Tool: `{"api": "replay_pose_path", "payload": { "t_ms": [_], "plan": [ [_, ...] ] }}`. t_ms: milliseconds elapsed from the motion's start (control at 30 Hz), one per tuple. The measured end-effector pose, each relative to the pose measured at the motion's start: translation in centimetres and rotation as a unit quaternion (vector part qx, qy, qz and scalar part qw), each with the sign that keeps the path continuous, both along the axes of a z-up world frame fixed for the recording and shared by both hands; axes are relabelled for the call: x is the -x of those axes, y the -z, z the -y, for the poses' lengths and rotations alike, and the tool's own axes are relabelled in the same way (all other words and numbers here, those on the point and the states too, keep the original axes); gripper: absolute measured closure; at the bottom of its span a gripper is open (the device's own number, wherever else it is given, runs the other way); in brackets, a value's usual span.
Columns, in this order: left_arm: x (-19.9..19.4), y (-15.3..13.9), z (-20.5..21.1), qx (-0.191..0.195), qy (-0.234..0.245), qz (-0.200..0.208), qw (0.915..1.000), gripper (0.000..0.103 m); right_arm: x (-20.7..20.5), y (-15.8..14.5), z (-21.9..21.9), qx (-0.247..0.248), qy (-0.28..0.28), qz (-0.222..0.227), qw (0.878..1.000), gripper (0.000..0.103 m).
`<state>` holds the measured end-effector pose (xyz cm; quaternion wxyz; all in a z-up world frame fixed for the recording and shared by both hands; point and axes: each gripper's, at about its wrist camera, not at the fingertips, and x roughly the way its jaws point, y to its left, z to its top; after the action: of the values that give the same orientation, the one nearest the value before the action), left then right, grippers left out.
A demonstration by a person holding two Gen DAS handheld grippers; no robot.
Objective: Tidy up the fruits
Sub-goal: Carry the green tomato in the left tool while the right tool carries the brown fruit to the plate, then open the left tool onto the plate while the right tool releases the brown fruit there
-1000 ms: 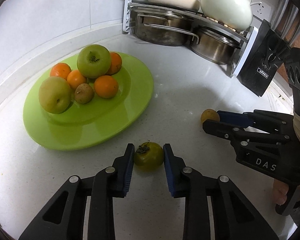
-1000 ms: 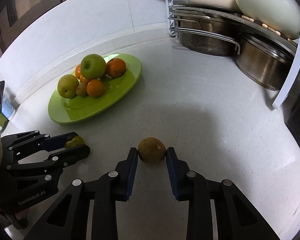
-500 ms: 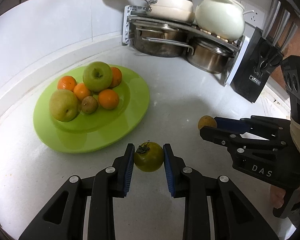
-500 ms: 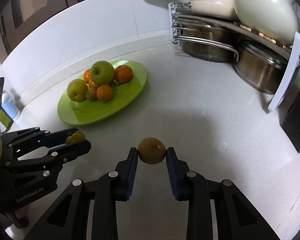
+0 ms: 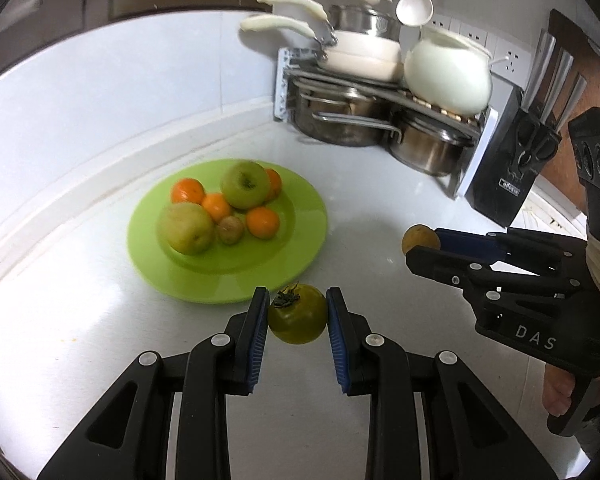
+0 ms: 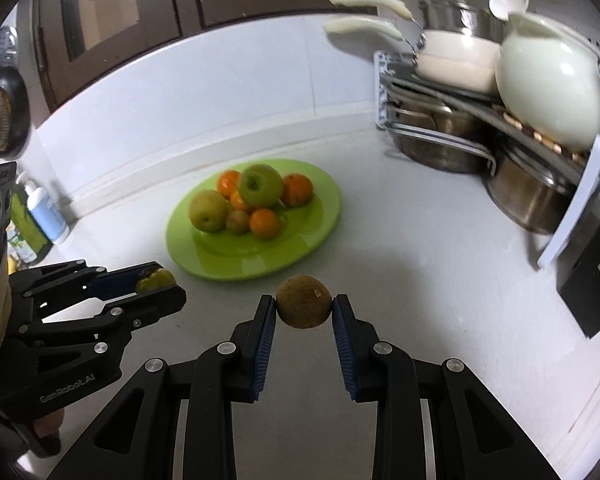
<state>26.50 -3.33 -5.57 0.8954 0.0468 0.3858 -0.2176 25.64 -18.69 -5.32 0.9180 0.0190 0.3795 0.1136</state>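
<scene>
My left gripper [image 5: 298, 314] is shut on a green tomato [image 5: 298, 314] with a dark stalk and holds it in the air, near the front rim of a green plate [image 5: 300, 236]. The plate holds a green apple [image 5: 245, 184], a yellow-green pear [image 5: 186, 228], a small brown fruit [image 5: 230, 230] and several oranges. My right gripper [image 6: 304, 307] is shut on a round brown fruit [image 6: 304, 307] and holds it above the white counter, in front of the plate [image 6: 316, 236]. The left gripper also shows in the right wrist view [image 6: 160, 284].
A pot rack [image 5: 380, 108] with steel pots, a white pan and a white kettle [image 5: 448, 76] stands at the back right corner. A black knife block [image 5: 512, 172] stands to its right. A soap bottle [image 6: 46, 216] stands at the far left.
Both grippers have risen and pulled back from the counter with their fruits held, so the plate and the rack now look smaller and farther away.
</scene>
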Motion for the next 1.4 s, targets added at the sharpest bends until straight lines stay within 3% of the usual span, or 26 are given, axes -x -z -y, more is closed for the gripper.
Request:
{"api": "replay_pose_path", "payload": {
  "t_ms": [300,600,1400],
  "plan": [
    [-0.2,-1.7,-1.5,-0.003,-0.019,0.033,0.9993,0.074,-0.2,-1.7,-1.9,-0.001,-0.022,0.025,0.999,0.072],
    [-2.1,-1.6,-2.9,-0.015,-0.037,0.044,0.9982,0.074,-2.4,-1.6,-3.2,-0.003,-0.038,0.028,0.999,0.072],
    [-8.1,2.5,-3.7,-0.039,-0.045,0.004,0.9982,0.074,-8.8,2.0,-6.0,-0.003,-0.078,-0.014,0.997,0.072]
  ]
}}
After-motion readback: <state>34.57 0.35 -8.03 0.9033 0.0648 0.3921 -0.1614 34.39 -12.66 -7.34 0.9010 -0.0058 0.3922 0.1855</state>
